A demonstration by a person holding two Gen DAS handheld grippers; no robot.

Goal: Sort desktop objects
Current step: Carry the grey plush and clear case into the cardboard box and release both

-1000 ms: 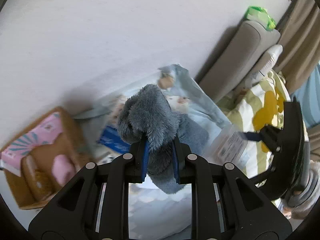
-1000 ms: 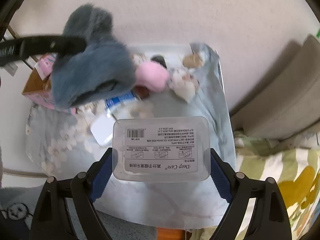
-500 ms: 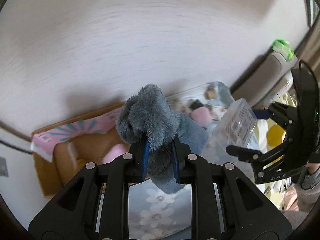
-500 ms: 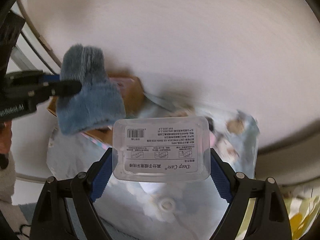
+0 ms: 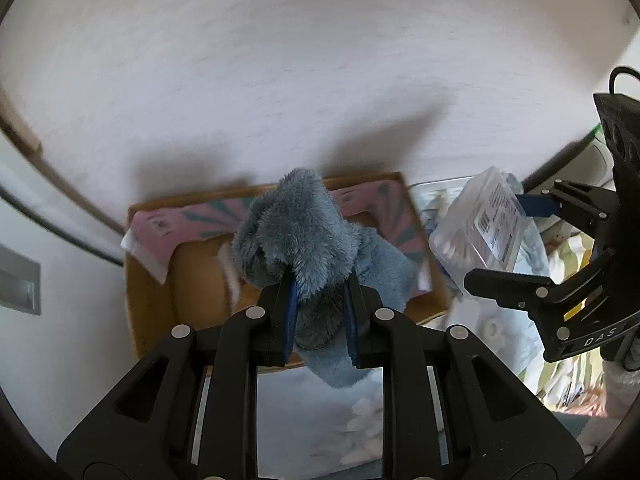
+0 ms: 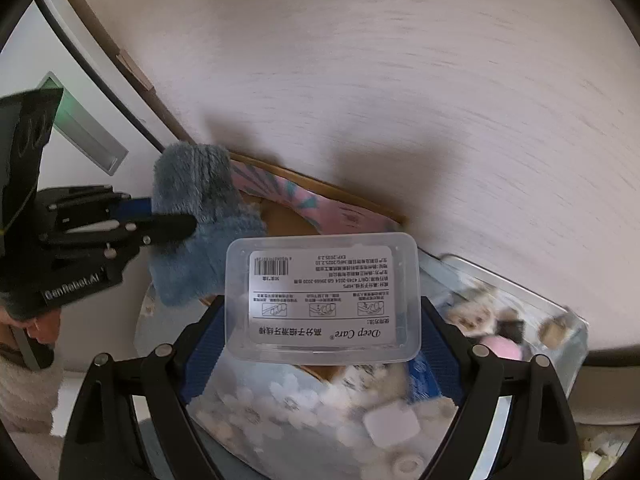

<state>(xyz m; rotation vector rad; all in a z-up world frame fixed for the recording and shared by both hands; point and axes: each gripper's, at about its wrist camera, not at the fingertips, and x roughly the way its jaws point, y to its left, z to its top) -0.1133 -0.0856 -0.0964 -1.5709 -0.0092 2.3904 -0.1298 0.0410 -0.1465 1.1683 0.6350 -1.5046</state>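
Left gripper [image 5: 319, 312] clamped on fluffy grey-blue plush toy [image 5: 304, 236], held above open brown cardboard box [image 5: 156, 280] with pink patterned flaps. Right gripper [image 6: 322, 332] pinching clear rectangular plastic case [image 6: 324, 300] with barcode label, above flower-print cloth [image 6: 280, 404]. White wall [image 5: 280, 60] behind.

Cardboard box [image 5: 152, 280] interior seemingly unobstructed

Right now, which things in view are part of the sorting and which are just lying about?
In play:
- grey plush toy, clamped in the left gripper
- clear plastic box, held in the right gripper
- cardboard box below the toy

Lying about:
- floral cloth
- white case
- pink ball
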